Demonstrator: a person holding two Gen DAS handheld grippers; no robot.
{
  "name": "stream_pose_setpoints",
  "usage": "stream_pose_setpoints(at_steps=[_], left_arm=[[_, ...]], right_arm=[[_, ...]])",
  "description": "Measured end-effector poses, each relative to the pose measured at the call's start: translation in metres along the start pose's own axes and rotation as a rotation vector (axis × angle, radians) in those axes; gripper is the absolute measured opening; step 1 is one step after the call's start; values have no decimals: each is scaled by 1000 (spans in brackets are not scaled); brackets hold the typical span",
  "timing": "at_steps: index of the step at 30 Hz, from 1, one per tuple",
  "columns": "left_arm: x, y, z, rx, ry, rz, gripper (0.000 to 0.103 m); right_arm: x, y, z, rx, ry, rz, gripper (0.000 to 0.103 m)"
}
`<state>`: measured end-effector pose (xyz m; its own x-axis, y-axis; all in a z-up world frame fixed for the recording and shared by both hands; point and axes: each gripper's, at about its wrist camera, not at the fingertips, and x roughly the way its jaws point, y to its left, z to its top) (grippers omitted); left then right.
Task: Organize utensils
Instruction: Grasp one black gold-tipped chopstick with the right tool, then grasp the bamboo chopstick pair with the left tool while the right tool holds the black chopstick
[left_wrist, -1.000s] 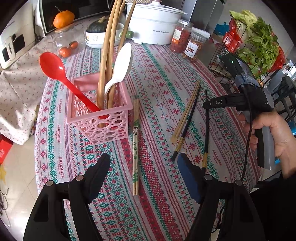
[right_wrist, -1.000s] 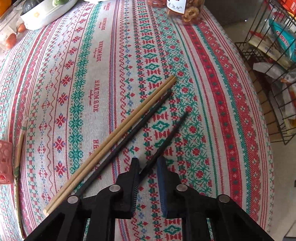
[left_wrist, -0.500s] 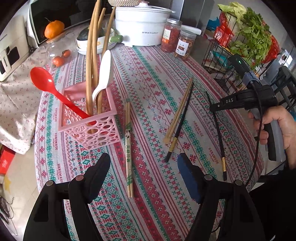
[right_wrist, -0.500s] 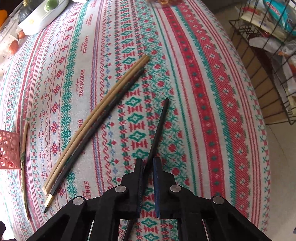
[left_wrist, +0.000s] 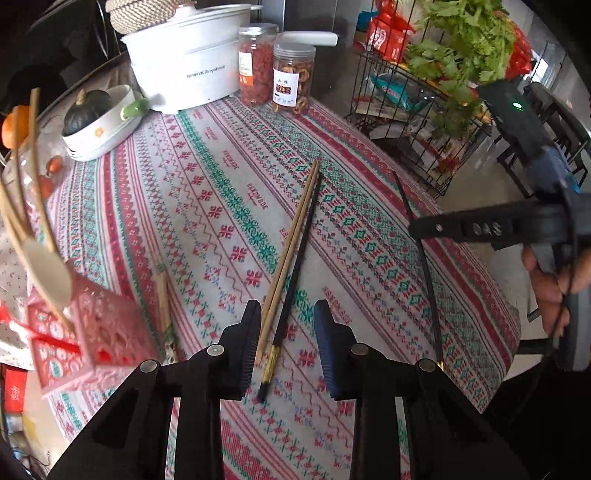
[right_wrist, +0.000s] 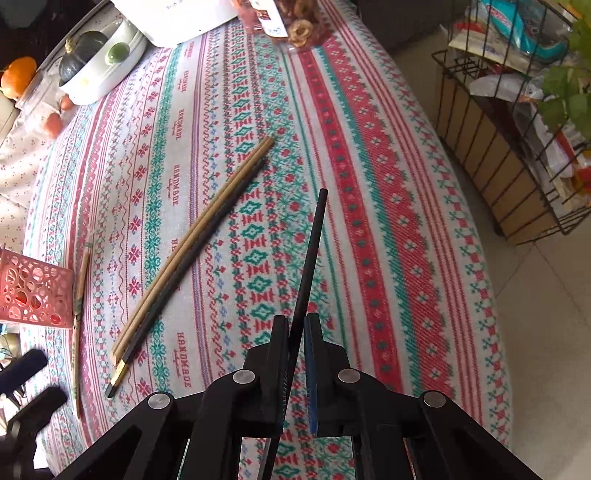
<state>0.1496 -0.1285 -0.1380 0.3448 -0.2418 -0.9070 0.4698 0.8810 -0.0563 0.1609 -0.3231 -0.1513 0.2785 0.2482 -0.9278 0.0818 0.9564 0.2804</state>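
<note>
Surface: round table under a woven cloth (left_wrist: 221, 192) striped red, green and white; kitchen clutter along the top of the left-wrist frame.
Holder: pink perforated plastic basket (left_wrist: 96, 332) at the left edge of the left-wrist frame, blurred. It already holds a white spoon (left_wrist: 48, 273), a red utensil and several tall wooden sticks.
Right gripper: right gripper (right_wrist: 295, 332) pressed together on a single black chopstick (right_wrist: 310, 258), pinched near its lower part. Its tip points toward the upper middle of the right-wrist frame and appears raised off the cloth.
Left gripper: left gripper (left_wrist: 284, 332) spread wide, low over the cloth, holding nothing.
Between the left fingers: near ends of a pair of light wooden chopsticks (left_wrist: 291, 236) and a second black chopstick with a gold band (left_wrist: 295, 258), lying side by side, touching.
Also left: a wrapped pair of bamboo chopsticks (right_wrist: 79, 288) on the cloth just beside the basket.
Progress: judged partly done; four groups remain outside the basket, one of them in hand.
Surroundings: white lidded pot (left_wrist: 184, 66), two clear jars (left_wrist: 277, 70), white dish with a dark squash (left_wrist: 99, 118), black wire rack with greens (left_wrist: 424, 103).
Obstruction: sticks standing in the basket crowd its opening; the loose three lie close enough that one grasp may take more than intended.
</note>
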Motion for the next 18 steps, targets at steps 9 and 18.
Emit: stream_pose_setpoints(at_steps=[9,18], left_arm=[[80,-1,75,-66,71,-37,17],[119,-10,114,-42,94,10,18]], right_arm=[[0,-3,1,-14,11,24,6],[-1,-10,0,-8,20,46,7]])
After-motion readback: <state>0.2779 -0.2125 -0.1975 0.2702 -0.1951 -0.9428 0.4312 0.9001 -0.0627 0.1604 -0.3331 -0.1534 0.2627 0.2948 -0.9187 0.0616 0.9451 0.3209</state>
